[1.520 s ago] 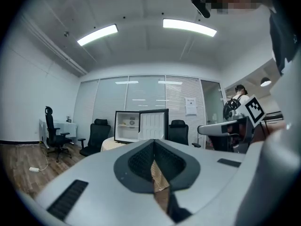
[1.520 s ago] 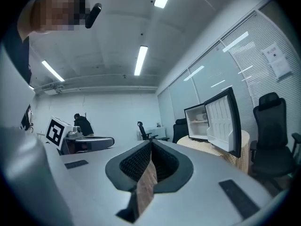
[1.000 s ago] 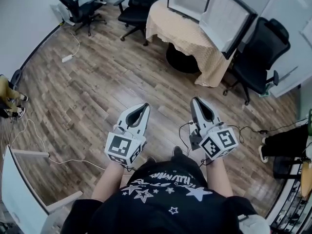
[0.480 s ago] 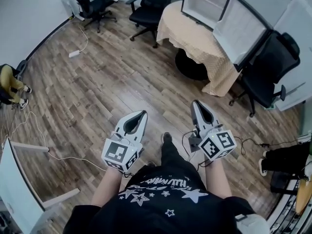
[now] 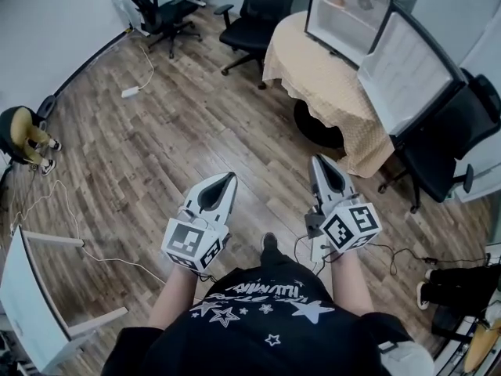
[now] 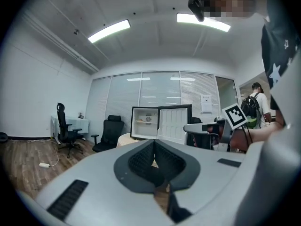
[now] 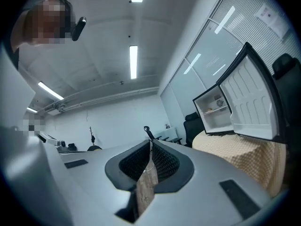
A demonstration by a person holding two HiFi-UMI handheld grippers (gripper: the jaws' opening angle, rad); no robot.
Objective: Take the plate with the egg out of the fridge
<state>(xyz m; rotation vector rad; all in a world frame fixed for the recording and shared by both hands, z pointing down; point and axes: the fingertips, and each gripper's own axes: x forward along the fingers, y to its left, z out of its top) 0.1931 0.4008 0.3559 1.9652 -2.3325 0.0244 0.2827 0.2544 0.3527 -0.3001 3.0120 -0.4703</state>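
A small fridge [image 5: 347, 12] stands open on a round table with a beige cloth [image 5: 322, 73], far ahead at the upper right, its white door [image 5: 407, 67] swung to the right. Small things lie on its shelf [image 5: 337, 1]; I cannot make out the plate or egg among them. Both grippers are held low in front of me over the wooden floor, well short of the table. The left gripper [image 5: 231, 176] is shut and empty, and so is the right gripper [image 5: 317, 160]. The left gripper view shows the fridge [image 6: 144, 122] straight ahead; the right gripper view has it [image 7: 214, 108] off to the right.
Black office chairs stand by the table [image 5: 252, 23], at the far wall [image 5: 160, 10] and behind the fridge door [image 5: 454, 143]. A power strip with its cable [image 5: 131, 92] lies on the floor. A person in yellow [image 5: 23, 131] crouches at the left. A white panel [image 5: 27, 288] stands at the lower left.
The fridge and table have come nearer and shifted right in the head view as I walk toward them. Both grippers stay shut, in the same place before me.
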